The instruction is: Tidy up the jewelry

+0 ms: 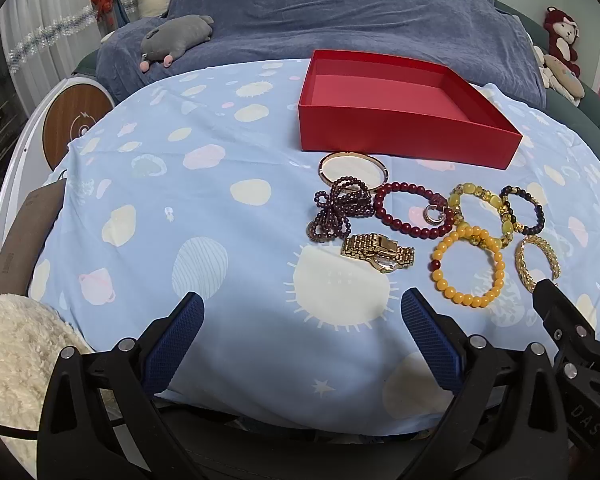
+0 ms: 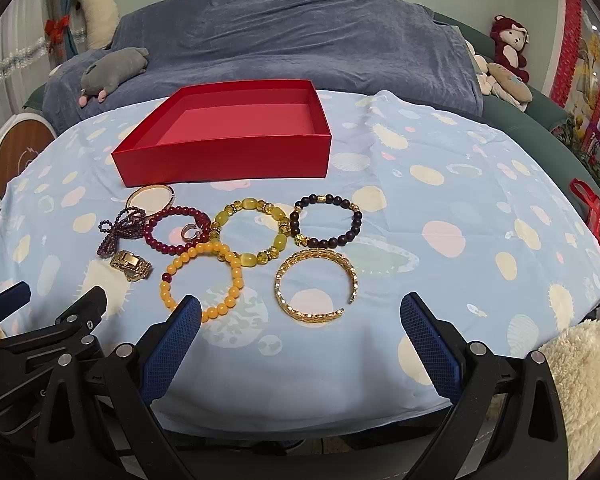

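An empty red box (image 1: 404, 136) (image 2: 224, 160) stands on the blue patterned cloth. In front of it lie a gold bangle (image 1: 353, 156) (image 2: 150, 192), a dark red bead string (image 1: 340, 208) (image 2: 118, 228), a red bead bracelet (image 1: 410, 232) (image 2: 172, 248), a gold watch (image 1: 376, 252) (image 2: 132, 266), an orange bead bracelet (image 1: 466, 300) (image 2: 220, 312), a yellow-green bracelet (image 2: 252, 210), a dark bead bracelet (image 2: 328, 242) and a gold cuff (image 1: 524, 268) (image 2: 304, 308). My left gripper (image 1: 302, 312) is open and empty near the table's front edge. My right gripper (image 2: 300, 312) is open and empty, just short of the cuff.
A blue-covered sofa (image 2: 292, 40) with a grey plush (image 1: 176, 38) is behind the table. A white round device (image 1: 72, 124) stands left. Cream fleece (image 1: 16, 360) (image 2: 588, 368) lies at the near corners. A red bag (image 2: 596, 224) hangs right.
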### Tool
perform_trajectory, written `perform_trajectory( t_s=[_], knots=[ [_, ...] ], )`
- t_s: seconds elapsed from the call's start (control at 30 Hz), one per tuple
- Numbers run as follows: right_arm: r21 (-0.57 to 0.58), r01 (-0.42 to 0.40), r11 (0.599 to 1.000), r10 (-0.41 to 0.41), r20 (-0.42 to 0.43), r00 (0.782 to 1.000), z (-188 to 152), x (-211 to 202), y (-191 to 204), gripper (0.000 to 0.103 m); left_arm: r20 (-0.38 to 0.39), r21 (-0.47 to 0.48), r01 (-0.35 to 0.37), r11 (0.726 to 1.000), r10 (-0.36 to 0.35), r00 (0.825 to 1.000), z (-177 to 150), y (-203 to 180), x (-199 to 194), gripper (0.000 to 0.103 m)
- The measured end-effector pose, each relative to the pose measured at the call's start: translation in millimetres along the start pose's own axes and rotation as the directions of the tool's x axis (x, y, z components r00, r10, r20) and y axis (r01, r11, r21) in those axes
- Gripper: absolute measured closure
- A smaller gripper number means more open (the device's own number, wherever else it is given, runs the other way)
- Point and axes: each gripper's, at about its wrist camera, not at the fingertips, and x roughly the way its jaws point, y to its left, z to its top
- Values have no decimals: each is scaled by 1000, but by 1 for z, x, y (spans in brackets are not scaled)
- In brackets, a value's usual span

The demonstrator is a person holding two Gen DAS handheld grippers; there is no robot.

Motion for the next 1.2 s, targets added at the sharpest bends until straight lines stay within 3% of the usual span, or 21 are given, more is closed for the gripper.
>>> perform_trajectory(
  t_s=[1.2],
  knots=[
    [-10, 9, 1000, -9, 7, 1000, 0, -1, -1, 7, 10, -7, 0, 1000, 0, 1000, -1, 2, -1, 9]
  ],
)
